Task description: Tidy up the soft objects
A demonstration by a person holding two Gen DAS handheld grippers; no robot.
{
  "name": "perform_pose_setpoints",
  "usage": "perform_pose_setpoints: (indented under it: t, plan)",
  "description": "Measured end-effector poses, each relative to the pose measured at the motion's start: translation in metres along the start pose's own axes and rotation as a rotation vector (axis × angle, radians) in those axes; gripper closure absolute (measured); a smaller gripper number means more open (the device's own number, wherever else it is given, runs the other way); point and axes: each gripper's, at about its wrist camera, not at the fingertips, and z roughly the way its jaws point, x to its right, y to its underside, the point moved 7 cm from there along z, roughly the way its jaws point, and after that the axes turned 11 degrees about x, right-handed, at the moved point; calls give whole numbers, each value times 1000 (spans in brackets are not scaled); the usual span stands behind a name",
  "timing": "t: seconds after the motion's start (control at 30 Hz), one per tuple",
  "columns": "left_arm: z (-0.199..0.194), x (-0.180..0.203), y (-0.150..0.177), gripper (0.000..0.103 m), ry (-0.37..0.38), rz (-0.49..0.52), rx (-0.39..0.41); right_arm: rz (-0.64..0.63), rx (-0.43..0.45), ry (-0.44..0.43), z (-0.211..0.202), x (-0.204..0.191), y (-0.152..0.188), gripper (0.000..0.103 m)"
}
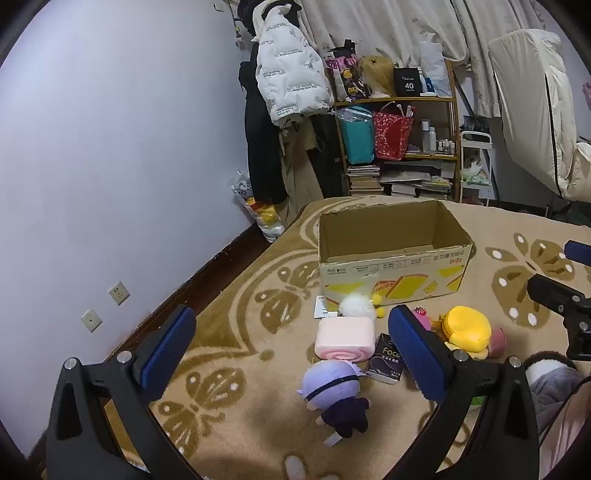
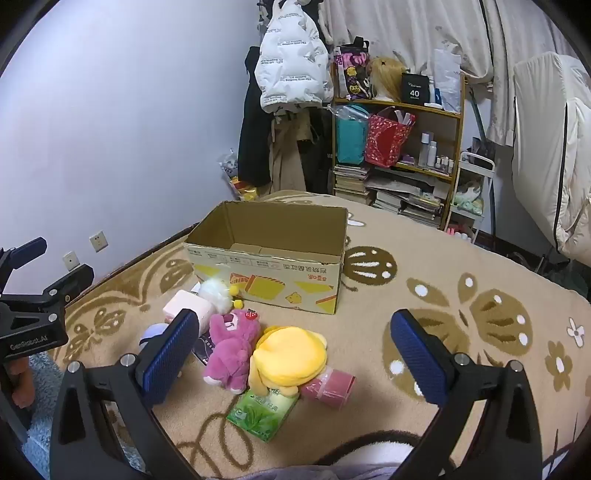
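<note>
While both grippers, left (image 1: 291,354) and right (image 2: 293,358), hover spread wide and holding nothing, plush toys including a pink bear (image 2: 231,349) lie on the carpet (image 2: 461,332) before an open cardboard box (image 2: 269,266).

Our room: pale wall, patterned beige carpet, crowded far corner.

At nine o'clock we see a plain lilac wall (image 1: 122,140) with two sockets (image 1: 118,292) above a dark skirting board (image 1: 207,273). At twelve stands a wooden shelf (image 2: 402,107) of bags and books, coats (image 1: 291,74) hanging beside it, pale curtains (image 2: 413,33) behind. The carpet (image 2: 461,295) bears brown butterfly motifs.
</note>
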Motion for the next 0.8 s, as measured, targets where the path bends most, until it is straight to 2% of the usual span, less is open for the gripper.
perform_pose_setpoints:
  t: [0.8]
  plan:
    - [1,3,2,0,-6,4,-7,1,-9,0,1,0,1,0]
